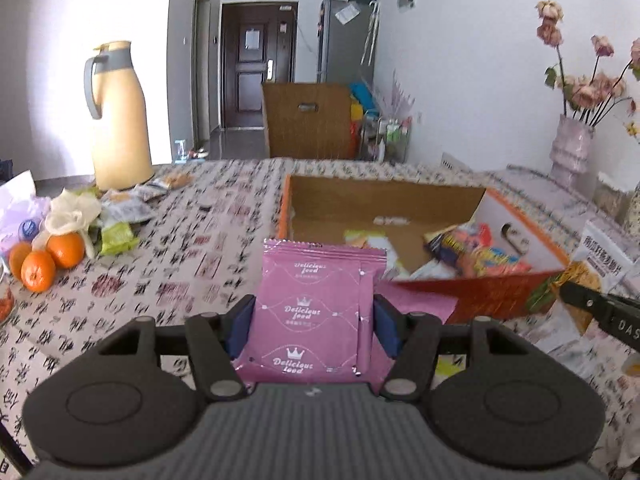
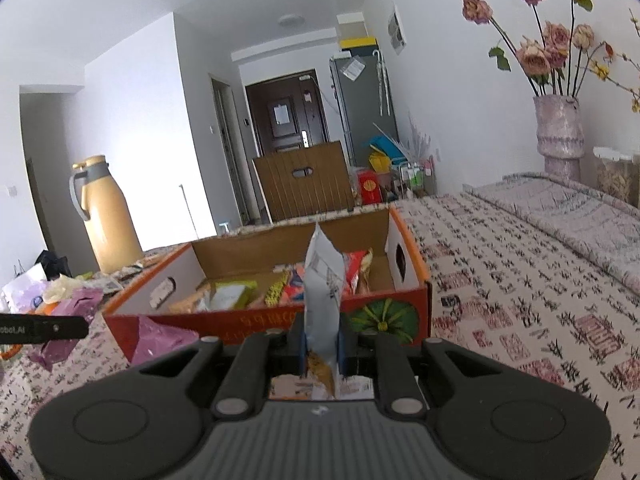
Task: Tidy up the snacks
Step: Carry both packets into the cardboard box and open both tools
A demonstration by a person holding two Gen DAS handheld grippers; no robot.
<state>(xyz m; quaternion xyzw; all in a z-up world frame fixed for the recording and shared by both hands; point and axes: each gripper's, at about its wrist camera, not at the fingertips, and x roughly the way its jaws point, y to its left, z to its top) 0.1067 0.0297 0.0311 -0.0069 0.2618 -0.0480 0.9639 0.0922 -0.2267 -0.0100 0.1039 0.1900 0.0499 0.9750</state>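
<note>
The left gripper (image 1: 314, 322) clamps a pink "Delicious food" snack packet (image 1: 316, 312) flat between its blue pads (image 1: 386, 330), the jaws about half spread to fit the packet's width, and holds it above the patterned tablecloth (image 1: 192, 264), just short of the near left corner of the orange cardboard box (image 1: 492, 300). The right gripper (image 2: 323, 350) has its jaws pinched almost together on the lower edge of a white snack bag (image 2: 324, 292), which stands upright and edge-on in front of the box's near wall, where a green pumpkin is printed. Inside the box lie mixed snack packets (image 2: 288, 288), mostly in yellow, orange and red wrappers. Another pink packet (image 2: 160, 338) lies on the cloth against the box's near left corner. Well to the left on the table sit three oranges (image 1: 44, 260), a heap of loose wrappers (image 1: 120, 220) and a cream thermos jug (image 1: 118, 120) with a grey handle. A pink vase (image 2: 558, 136) of dried roses stands at the far right by the wall.
</note>
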